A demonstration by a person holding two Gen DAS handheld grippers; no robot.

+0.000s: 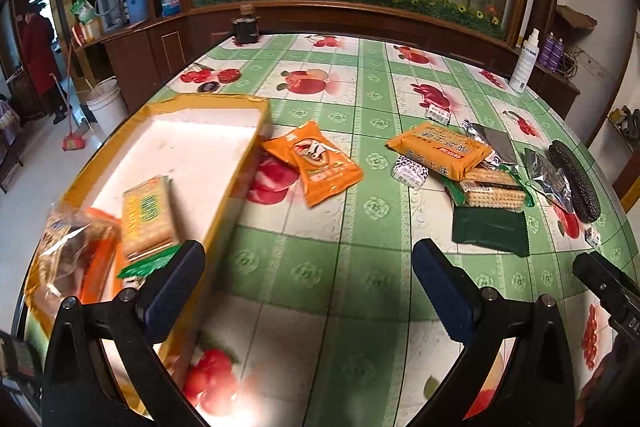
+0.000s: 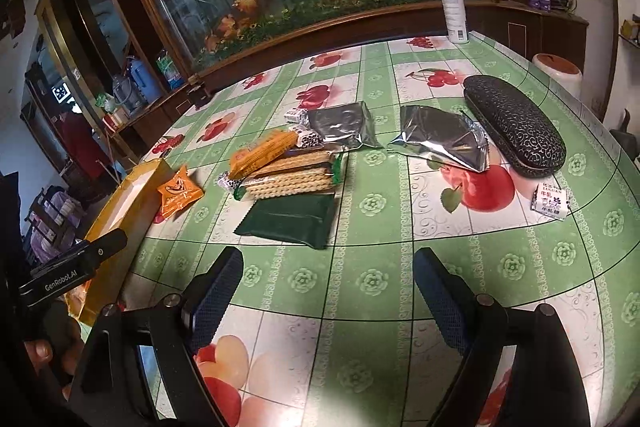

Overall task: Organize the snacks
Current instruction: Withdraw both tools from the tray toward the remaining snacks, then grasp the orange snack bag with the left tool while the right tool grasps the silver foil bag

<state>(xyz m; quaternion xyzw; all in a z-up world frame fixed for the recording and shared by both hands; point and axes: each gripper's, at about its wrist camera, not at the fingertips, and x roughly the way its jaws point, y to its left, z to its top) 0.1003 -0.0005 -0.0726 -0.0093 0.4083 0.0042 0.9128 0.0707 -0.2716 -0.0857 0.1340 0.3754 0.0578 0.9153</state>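
The snacks lie in two lots on the table (image 1: 360,267). One lot sits in the yellow-rimmed box (image 1: 192,147) along the table's left edge: a green-labelled cracker pack (image 1: 146,219) lying flat on the white floor of the box, and at the box's near end a clear crinkled bag (image 1: 68,251) over something orange — blurred there, so what it holds is hard to tell. The far half of the box is bare white.

The other lot is loose mid-table. An orange snack packet (image 1: 320,163) lies just beside the box's far corner. Further right is a heap: an orange biscuit pack (image 2: 264,151) on top of two clear cracker sleeves (image 2: 288,179), a dark green packet (image 2: 290,221) touching their near side, small black-and-white candies (image 2: 308,138) tucked at the heap's edges, and a silver pouch (image 2: 344,125) behind. A second silver pouch (image 2: 444,139) lies apart to the right, close against a black patterned glasses case (image 2: 516,123) near the right edge. One wrapped candy (image 2: 551,202) sits alone near that edge. A white spray bottle (image 2: 452,7) stands at the far edge.

The left gripper (image 1: 308,287) and the right gripper (image 2: 328,291) both hang over the near part of the table with jaws wide and nothing between them — bare cloth lies ahead of each
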